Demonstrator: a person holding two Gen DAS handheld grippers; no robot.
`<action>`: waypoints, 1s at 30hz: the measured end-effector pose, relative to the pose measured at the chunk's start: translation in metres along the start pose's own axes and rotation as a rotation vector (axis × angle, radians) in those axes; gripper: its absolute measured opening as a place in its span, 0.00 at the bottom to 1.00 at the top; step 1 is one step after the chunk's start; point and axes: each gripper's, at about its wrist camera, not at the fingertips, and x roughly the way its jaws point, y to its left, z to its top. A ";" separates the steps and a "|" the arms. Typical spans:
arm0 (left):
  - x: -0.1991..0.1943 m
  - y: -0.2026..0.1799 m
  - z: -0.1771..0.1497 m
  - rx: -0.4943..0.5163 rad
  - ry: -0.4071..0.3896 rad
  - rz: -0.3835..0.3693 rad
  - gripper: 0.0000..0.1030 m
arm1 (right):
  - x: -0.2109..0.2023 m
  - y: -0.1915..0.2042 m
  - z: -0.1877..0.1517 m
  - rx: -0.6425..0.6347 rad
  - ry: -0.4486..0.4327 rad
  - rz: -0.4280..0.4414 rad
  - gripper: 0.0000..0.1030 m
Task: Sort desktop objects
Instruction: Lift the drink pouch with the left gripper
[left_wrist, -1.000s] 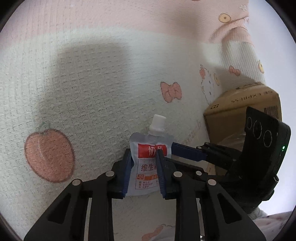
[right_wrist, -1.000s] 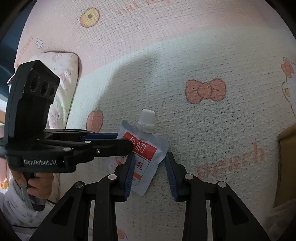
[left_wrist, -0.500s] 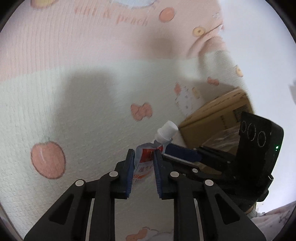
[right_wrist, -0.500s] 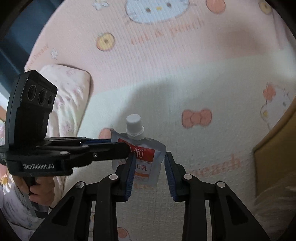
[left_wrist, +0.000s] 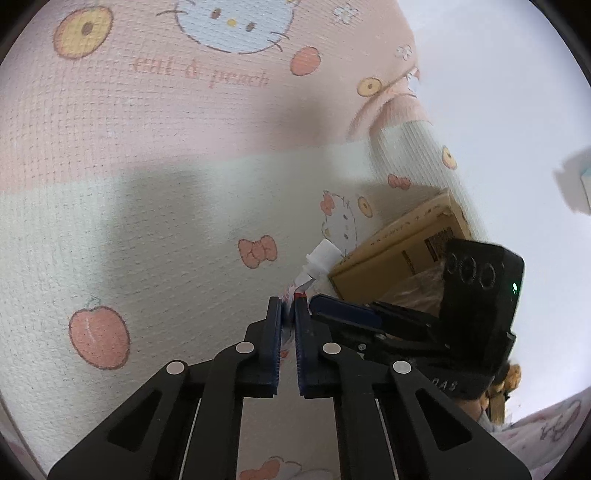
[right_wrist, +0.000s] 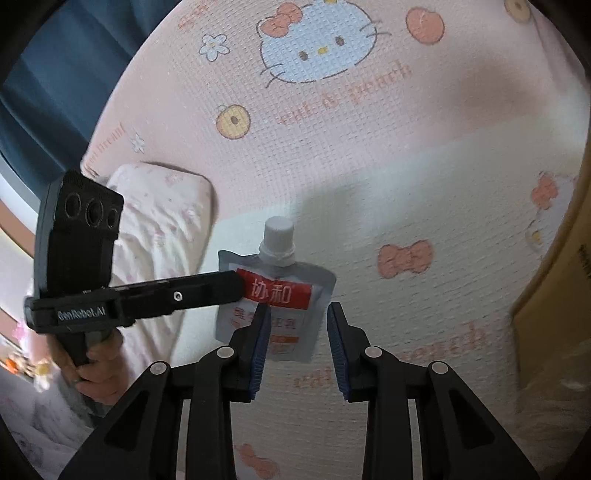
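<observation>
Shows the fingers of the left gripper closing, almost pressed together, pinching the thin side edge of a spouted pouch between blue pads. Shows the fingers of the right gripper spread wider than the pouch, one pad overlapping its lower left corner, the other standing apart from its right edge; cannot tell whether that first pad touches. Presents the pouch upright, white screw cap uppermost, silver-grey with a red band of white Chinese characters and an orange strip lower down. Places it between the two grippers, above a waffle-weave blanket printed with cartoon cats, bows, peaches and pink lettering. Sets a brown cardboard box just right of the pouch, against a white wall. Puts a person's hand around the left gripper's handle at far left, in front of a pale floral pillow and a blue curtain.
</observation>
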 end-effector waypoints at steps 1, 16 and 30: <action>-0.003 0.000 -0.001 0.004 -0.002 0.005 0.07 | 0.005 0.002 0.001 0.004 0.003 0.015 0.27; -0.017 0.007 0.005 0.006 0.012 -0.041 0.07 | 0.011 0.002 0.002 -0.056 0.012 0.181 0.57; -0.020 0.004 0.011 0.014 -0.016 0.009 0.08 | 0.001 0.022 0.007 -0.125 -0.011 -0.003 0.29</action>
